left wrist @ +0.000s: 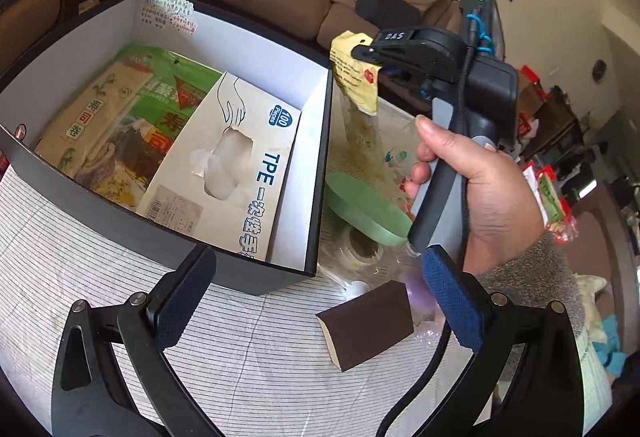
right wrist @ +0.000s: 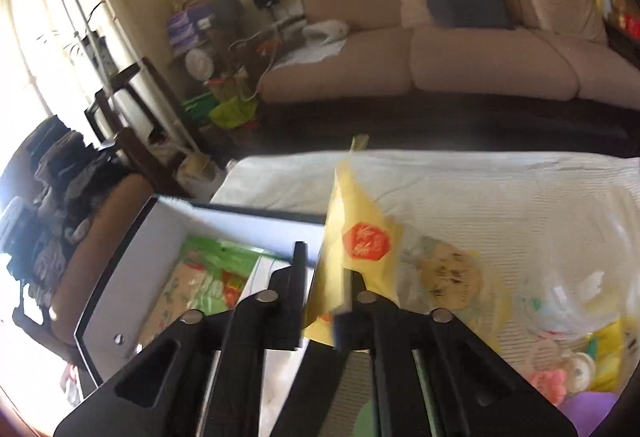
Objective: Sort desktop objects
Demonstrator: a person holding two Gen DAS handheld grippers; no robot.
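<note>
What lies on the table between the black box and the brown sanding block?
Only bare striped tablecloth separates the black box from the brown sanding block, seen in the left wrist view.

The box (left wrist: 316, 173) stands open-topped, but a glove carton (left wrist: 236, 173) and a green packet (left wrist: 132, 105) cover nearly all its floor; only a narrow white strip along the right wall is bare. Just beside that wall a green oval lid (left wrist: 366, 207) and a tape roll (left wrist: 362, 251) crowd the tablecloth (left wrist: 80, 237). A brown block (left wrist: 366, 327) sits between the left gripper (left wrist: 320, 297) fingers. The striped cloth on the left lies free.
</note>
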